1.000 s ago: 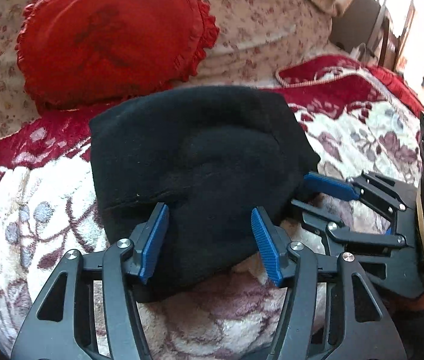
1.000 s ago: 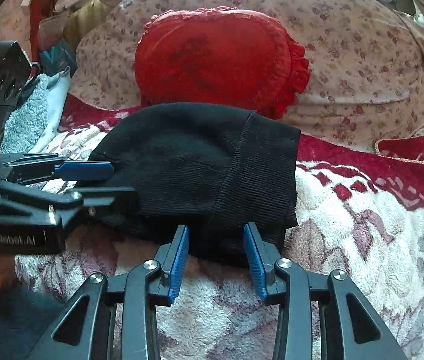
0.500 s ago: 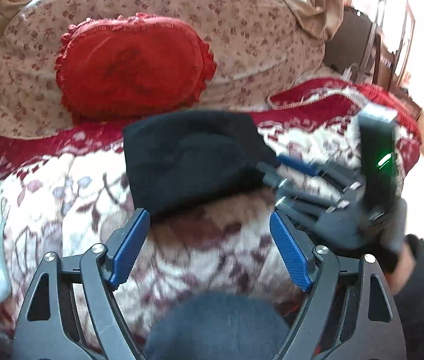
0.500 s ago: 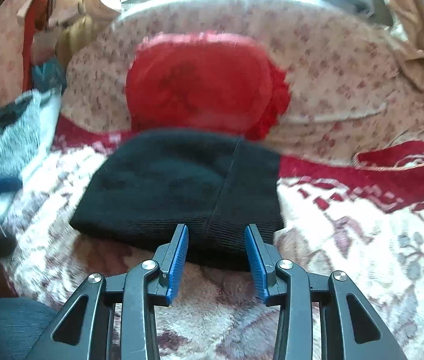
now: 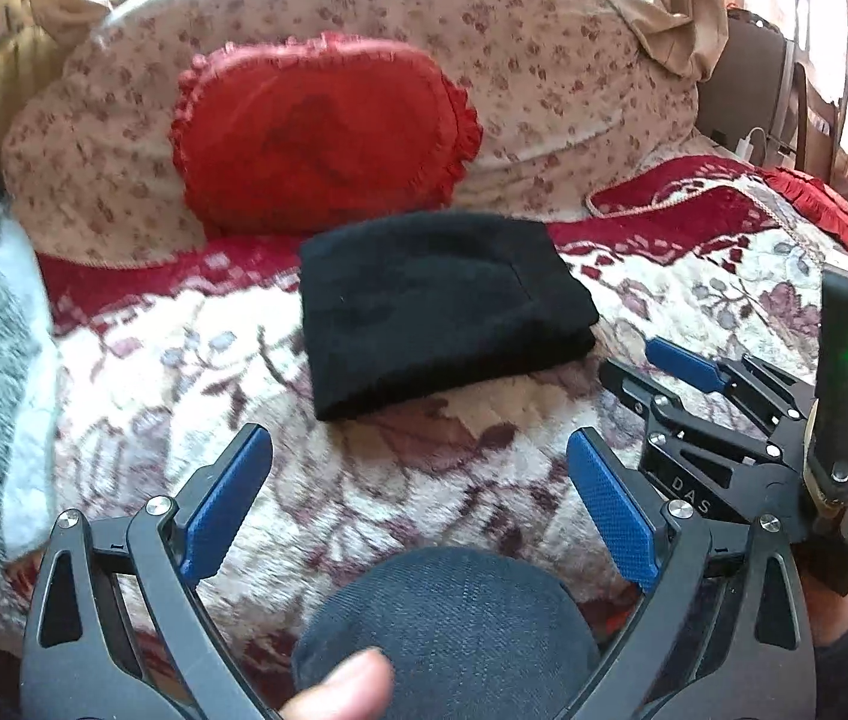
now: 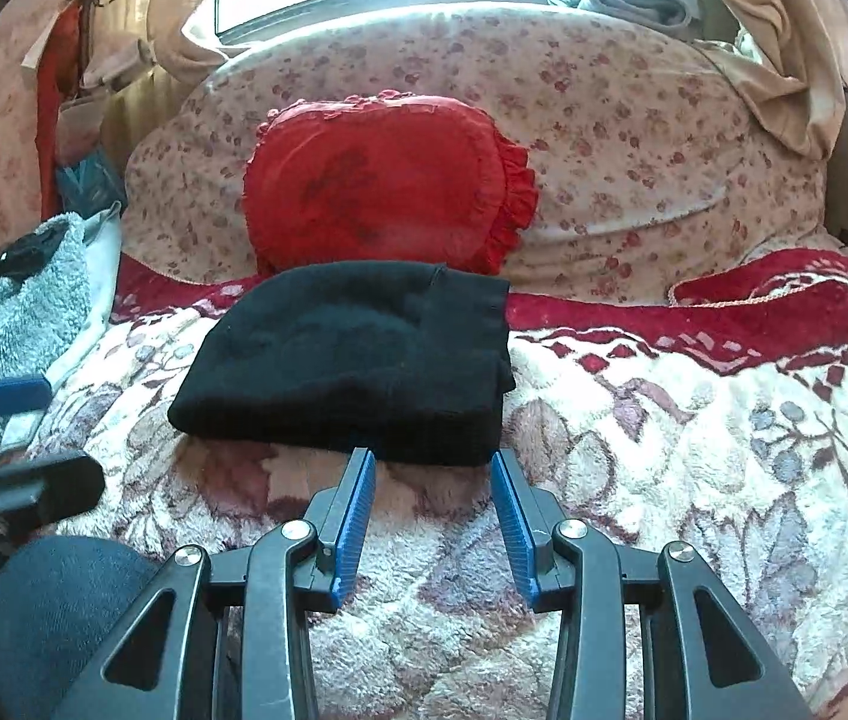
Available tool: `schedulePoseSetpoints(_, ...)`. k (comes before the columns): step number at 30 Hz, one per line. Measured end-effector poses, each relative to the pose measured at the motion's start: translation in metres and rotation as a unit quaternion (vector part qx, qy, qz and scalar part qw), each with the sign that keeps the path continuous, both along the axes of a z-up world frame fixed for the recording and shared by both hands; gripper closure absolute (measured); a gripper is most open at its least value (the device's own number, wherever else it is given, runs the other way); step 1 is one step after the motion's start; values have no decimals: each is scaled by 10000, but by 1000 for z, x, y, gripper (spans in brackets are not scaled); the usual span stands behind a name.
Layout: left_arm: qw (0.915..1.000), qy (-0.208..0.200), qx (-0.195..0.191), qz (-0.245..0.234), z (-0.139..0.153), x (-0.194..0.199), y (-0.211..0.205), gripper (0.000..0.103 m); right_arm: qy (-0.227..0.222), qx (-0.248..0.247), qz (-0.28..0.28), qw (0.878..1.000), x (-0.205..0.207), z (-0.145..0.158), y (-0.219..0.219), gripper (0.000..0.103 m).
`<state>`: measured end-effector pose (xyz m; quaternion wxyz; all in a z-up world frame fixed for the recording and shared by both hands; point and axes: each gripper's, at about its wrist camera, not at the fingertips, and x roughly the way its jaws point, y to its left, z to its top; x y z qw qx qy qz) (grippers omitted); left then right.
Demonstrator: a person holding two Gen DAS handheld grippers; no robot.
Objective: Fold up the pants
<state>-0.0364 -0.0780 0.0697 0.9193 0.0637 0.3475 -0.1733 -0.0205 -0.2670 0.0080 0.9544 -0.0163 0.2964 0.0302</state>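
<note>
Both grippers pulled back & the left hand-held gripper just opened wide w/ nothing in it, right hand-held gripper half open, empty, so the folded black pants sit mid-frame on the bed blanket, but a bump from the near right one could mess the fold.

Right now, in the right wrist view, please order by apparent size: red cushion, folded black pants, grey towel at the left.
1. Folded black pants
2. Red cushion; nearly alike, and farther away, so unsure.
3. Grey towel, partly cut off.
</note>
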Motion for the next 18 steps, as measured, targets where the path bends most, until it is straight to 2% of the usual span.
schedulePoseSetpoints(4, 9998, 73, -156, 116, 2, 4, 4, 4, 29, 40, -67, 10000, 0, -2, -4, 65)
schedulePoseSetpoints(6, 9988, 211, -395, 187, 1, 8, 8, 3, 10, 76, -81, 9999, -1, -1, -6, 65)
schedulePoseSetpoints(9, 9978, 388, -458, 279, -6, 12, 9, 3, 24, 45, -54, 10000, -1, -1, -5, 65)
schedulePoseSetpoints(14, 9967, 615, -112, 525, -22, 19, 5, 3, 1, -49, -3, 10000, -4, -1, 0, 65)
schedulePoseSetpoints(18, 9965, 577, 285, 536, -28, 19, -6, 4, -132, -40, 172, 9998, -10, 1, 6, 65)
